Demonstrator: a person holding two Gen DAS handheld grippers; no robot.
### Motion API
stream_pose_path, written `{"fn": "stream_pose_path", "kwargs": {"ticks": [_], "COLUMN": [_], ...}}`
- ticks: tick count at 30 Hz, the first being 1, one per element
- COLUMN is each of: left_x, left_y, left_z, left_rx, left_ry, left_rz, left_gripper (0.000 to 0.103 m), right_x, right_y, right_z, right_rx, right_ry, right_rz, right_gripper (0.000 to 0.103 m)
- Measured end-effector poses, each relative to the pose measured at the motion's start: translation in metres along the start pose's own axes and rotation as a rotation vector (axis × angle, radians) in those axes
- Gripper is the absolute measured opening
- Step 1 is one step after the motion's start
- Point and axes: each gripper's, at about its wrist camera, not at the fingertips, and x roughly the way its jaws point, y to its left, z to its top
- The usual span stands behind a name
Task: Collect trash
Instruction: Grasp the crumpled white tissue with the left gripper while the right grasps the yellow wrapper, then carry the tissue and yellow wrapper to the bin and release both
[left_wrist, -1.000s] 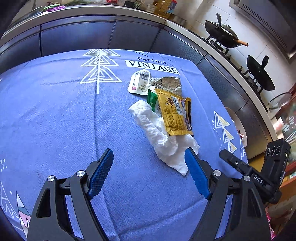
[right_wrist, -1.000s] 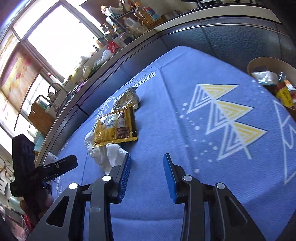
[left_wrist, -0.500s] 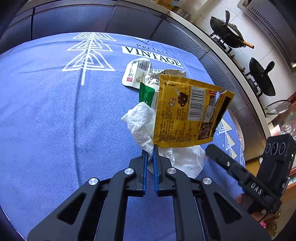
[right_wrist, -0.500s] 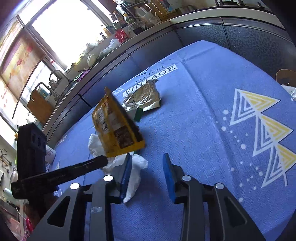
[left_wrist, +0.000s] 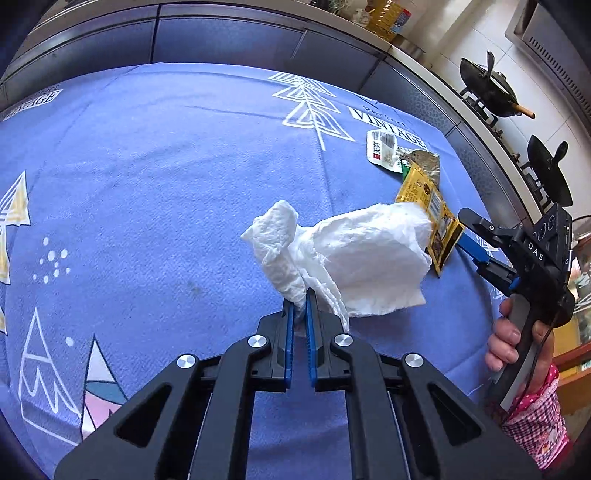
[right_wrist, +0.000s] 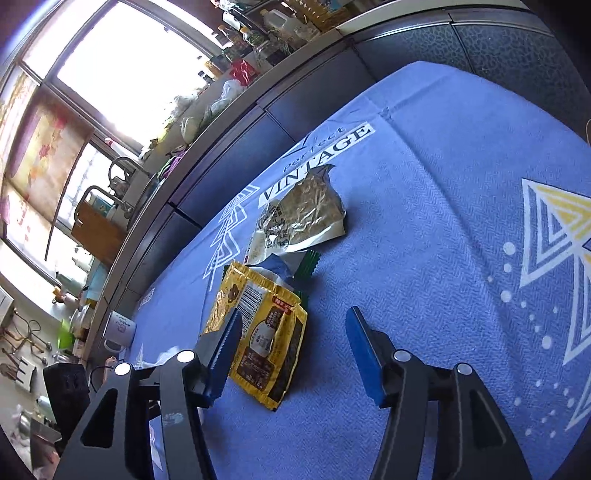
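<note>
The crumpled white tissue is pinched and lifted by the left gripper. The right gripper, nearer and empty, is opening over the yellow snack wrapper, which lies flat on the blue tablecloth under its left finger, long axis running away from it.

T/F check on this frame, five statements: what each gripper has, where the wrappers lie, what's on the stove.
1. The left gripper is clamped on the white tissue. True.
2. The right gripper holds the yellow wrapper. False: its jaws are opening and the wrapper lies flat on the blue tablecloth, partly between them, not pinched.
3. The silver foil wrapper lies beside the VINTAGE print. True.
4. The tissue is lying flat on the cloth. False: it hangs lifted from the left gripper's pads.
5. The stove is bare. False: a black wok sits on it.
</note>
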Motion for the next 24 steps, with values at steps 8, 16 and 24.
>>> {"fn": "stream_pose_path", "kwargs": {"ticks": [8,16,24], "left_x": [0.007,-0.023,-0.038], "left_y": [-0.005,-0.042,-0.122], "left_z": [0.008,0.005,0.022], "left_rx": [-0.012,0.062,0.212], "left_ry": [-0.011,-0.064,-0.106], "left_rz": [-0.022,-0.127,-0.197], "left_gripper": [0.005,0.004,0.005], "right_x": [0.007,-0.06,-0.141], "right_y": [0.023,0.022,-0.016], "right_z": [-0.019,-0.037,-0.019], "right_rx": [-0.072,-0.067,-0.043], "right_ry": [0.068,-0.016,-0.209], "right_rz": [0.018,0.088,0.008], "right_gripper": [0.001,0.001,0.001]}}
